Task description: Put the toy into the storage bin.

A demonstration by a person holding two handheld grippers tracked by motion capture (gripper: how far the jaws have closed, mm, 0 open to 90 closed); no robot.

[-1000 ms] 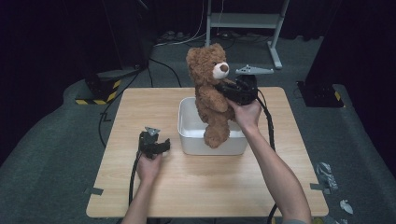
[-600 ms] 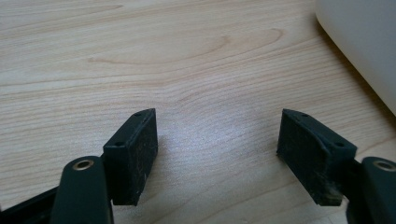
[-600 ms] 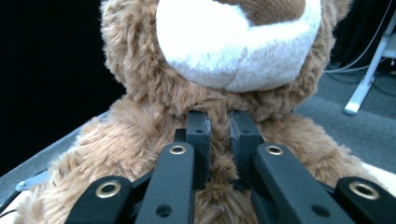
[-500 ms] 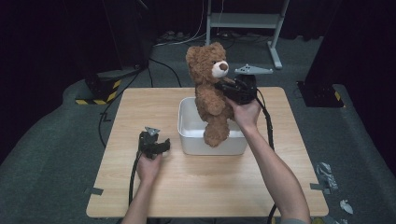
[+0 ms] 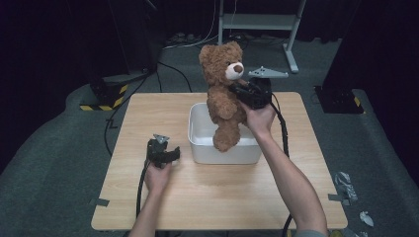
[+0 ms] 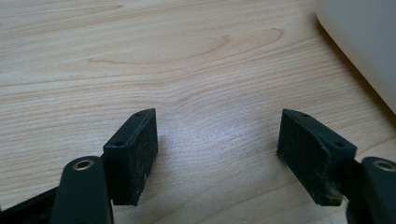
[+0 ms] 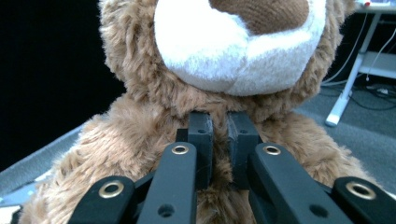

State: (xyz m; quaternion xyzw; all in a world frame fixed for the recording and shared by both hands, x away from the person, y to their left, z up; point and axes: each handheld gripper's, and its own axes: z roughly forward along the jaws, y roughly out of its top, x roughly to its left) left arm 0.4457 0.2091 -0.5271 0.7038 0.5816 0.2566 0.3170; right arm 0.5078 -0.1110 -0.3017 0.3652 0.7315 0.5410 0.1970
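The right gripper [image 7: 219,140] has just pinched in on the fluffy brown plush teddy bear with the white muzzle [image 5: 223,94], and between a second ago and now the jaws went from nearly closed to as tight as they get, with a fold of chest fur caught between them just under the bear's chin. Apart from that squeeze nothing has shifted: the bear hangs at the same height as before, upright, its head above the gripper, its legs dangling below into the open white rectangular plastic tub [image 5: 197,133] on the pale wooden table [image 5: 276,192]. I'd read this as the grip being made firm, so the bear can now either be lifted clear of the tub or lowered into it; which way it goes cannot be told. Over at the left gripper [image 6: 217,140], it's quiet: jaws spread wide over bare tabletop, nothing between them, the tub's white wall just off to the upper right of its own view. It rests on the table, well apart from the bear.
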